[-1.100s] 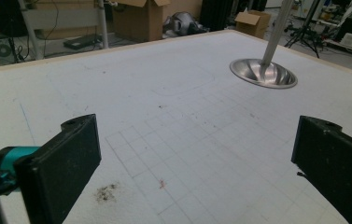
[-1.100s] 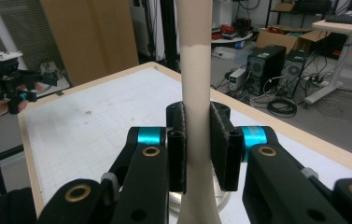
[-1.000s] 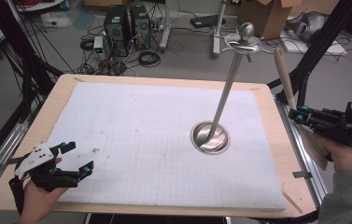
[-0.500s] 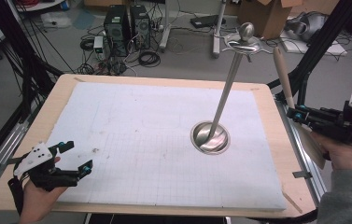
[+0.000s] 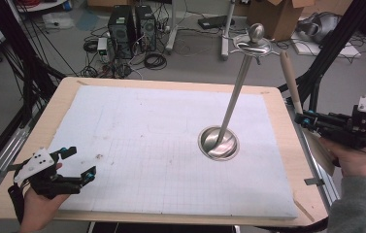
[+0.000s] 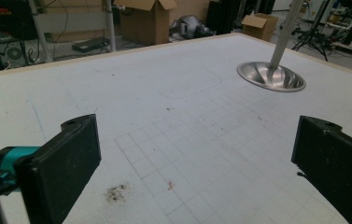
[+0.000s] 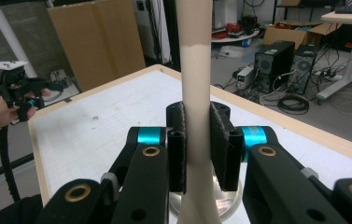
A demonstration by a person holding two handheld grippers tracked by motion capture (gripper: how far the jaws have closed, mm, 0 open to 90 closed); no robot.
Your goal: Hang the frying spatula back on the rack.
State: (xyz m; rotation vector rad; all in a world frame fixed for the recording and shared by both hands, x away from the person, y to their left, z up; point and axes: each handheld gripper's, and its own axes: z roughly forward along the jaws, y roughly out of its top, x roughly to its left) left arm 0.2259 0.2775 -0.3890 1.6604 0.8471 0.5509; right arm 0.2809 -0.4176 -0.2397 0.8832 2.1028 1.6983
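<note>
Cluttered workshop floor beyond a wooden table [image 5: 282, 160] topped with a white gridded mat [image 5: 137, 141] (a few dark smudges near its front-left). Right of centre on the mat, a steel stand [image 5: 218, 143]: 1 round base, 1 tilted pole. At the table's right edge, right gripper [image 5: 303, 119] clamped on a pale wooden stick [image 7: 196, 93], held upright. Front-left, left gripper [image 5: 81, 162] spread wide, gripping nothing.

Grey floor [image 5: 74, 53]; computer towers [image 5: 133, 24], tangled cables [image 5: 151, 60], cardboard boxes [image 5: 282, 17].
</note>
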